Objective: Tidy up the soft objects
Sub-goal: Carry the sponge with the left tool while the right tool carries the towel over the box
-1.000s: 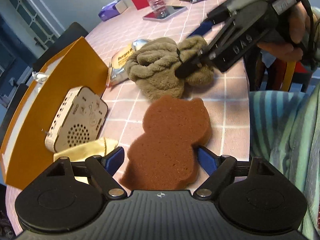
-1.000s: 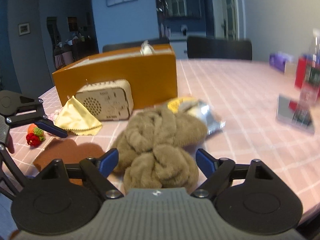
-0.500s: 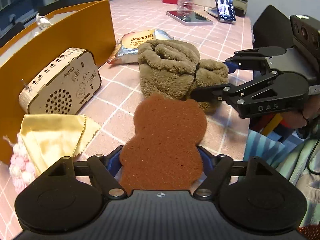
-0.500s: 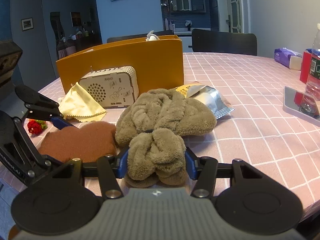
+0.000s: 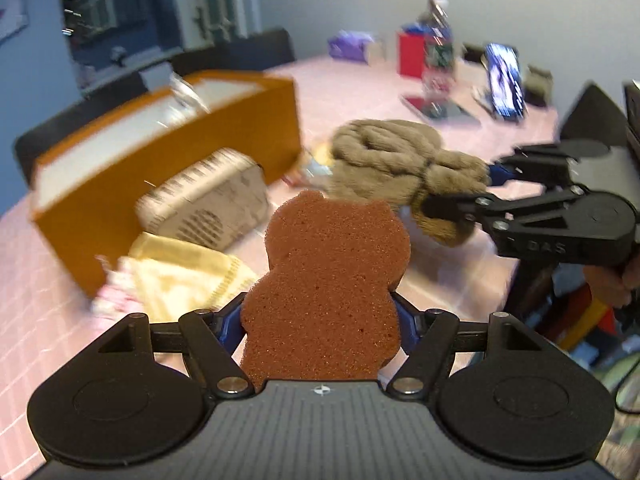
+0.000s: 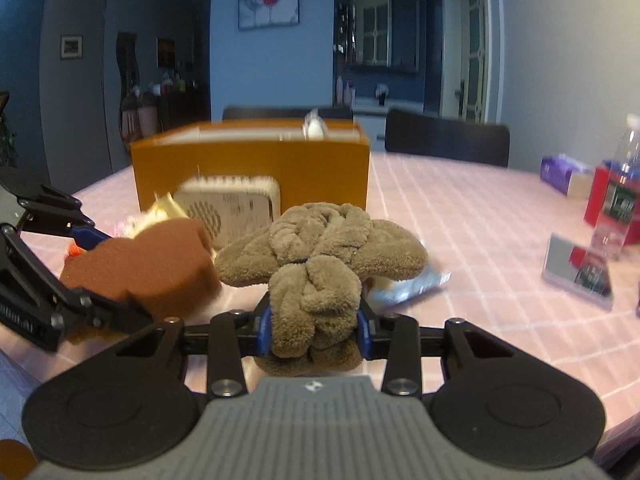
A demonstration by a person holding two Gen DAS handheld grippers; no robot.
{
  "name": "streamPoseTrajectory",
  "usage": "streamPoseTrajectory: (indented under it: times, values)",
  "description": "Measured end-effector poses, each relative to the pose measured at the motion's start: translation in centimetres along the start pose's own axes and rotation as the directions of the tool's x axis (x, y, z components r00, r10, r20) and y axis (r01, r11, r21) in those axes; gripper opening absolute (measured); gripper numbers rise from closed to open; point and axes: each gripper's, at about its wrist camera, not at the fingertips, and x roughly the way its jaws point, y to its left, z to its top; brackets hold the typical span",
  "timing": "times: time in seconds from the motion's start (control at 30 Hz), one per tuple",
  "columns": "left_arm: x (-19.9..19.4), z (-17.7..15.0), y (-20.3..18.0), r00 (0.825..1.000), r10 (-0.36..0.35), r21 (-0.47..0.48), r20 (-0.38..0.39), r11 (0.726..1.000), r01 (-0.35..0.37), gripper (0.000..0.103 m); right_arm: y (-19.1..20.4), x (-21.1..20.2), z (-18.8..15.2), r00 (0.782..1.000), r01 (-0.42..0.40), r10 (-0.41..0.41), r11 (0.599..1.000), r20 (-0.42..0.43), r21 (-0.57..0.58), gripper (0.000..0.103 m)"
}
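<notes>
My left gripper (image 5: 320, 320) has just narrowed onto the brown sponge (image 5: 324, 292), held clear of the table (image 6: 480, 240), this side of the orange box (image 6: 248, 168). My right gripper (image 6: 314, 330) has just closed on the knotted tan towel (image 6: 320, 256), likewise short of the box. In my judgement both are picked, neither stowed. The wooden radio (image 6: 236, 208) stands against the box's front; its open top looks unobstructed.

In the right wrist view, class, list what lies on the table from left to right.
brown bear-shaped sponge → knotted brown towel → silver snack packet → phone lying flat → water bottle
</notes>
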Motion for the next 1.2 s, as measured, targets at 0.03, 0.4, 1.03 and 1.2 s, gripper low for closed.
streamPoseTrajectory:
  times: [0.03,0.4,1.03,1.2]
  values:
    - [-0.7,0.3,0.3,1.000,0.013,-0.010,0.019,1.000,-0.013,0.082,-0.1,-0.5,0.5,1.000,-0.006,0.006,1.000,0.021,-0.006,0.039]
    - [-5.2,6.8,5.8,0.964,0.220,-0.189,0.149,0.963,-0.190,0.082,-1.5,0.6,9.4,0.980,-0.104,0.091,0.993,0.178,0.062,0.039]
    - [3.9,12.5,15.9,0.954,0.296,-0.299,-0.048,0.907,-0.296,0.083,0.2,18.3,20.2,0.992,-0.097,0.101,0.994,-0.080,0.045,0.040]
    - [6.3,12.4,17.2,0.956,0.262,-0.310,-0.129,0.905,-0.290,0.083,-1.0,21.0,19.4,0.975,-0.108,0.116,0.993,-0.188,0.052,0.042]
